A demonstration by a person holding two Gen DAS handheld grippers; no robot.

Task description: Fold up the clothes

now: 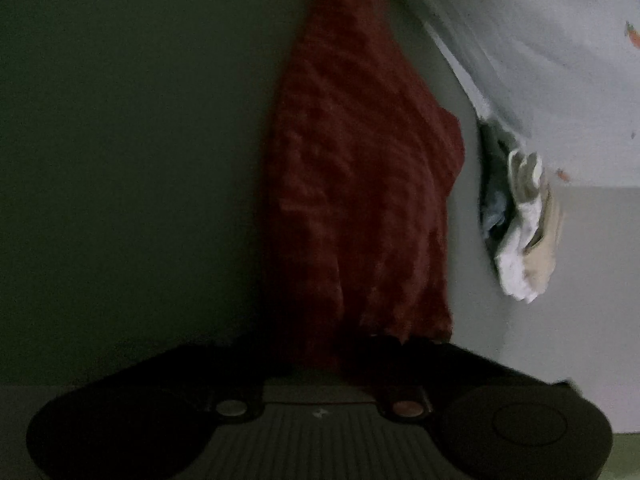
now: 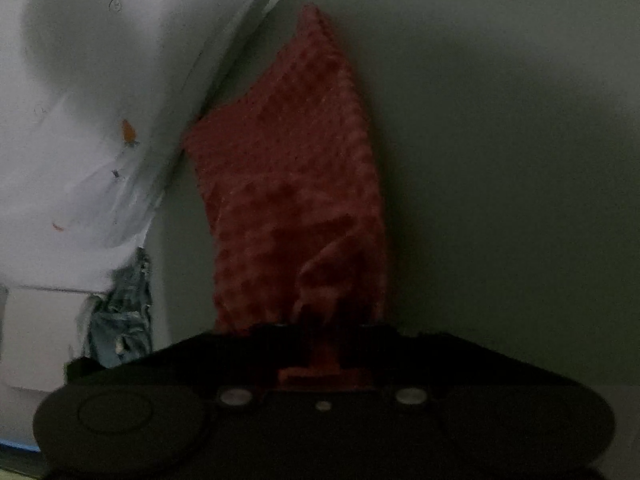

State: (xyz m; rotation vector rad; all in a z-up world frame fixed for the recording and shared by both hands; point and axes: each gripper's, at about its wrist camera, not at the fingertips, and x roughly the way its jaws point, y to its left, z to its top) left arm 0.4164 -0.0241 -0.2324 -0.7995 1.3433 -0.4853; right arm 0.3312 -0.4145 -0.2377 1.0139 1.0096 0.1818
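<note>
Both dim wrist views show a red knitted garment (image 1: 360,184) stretched over a grey surface (image 1: 120,160). The left gripper (image 1: 320,360) and the right gripper (image 2: 320,344) each pinch one end, jaws nearly shut. It looks narrowed by one fold, with more folding left; crumpled clothes (image 1: 520,232) wait nearby.

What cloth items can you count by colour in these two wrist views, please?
Red textured cloth: 1
White and cream bundle: 1
Blue-grey crumpled fabric: 1
White sheet with small orange marks: 1
Total: 4
</note>
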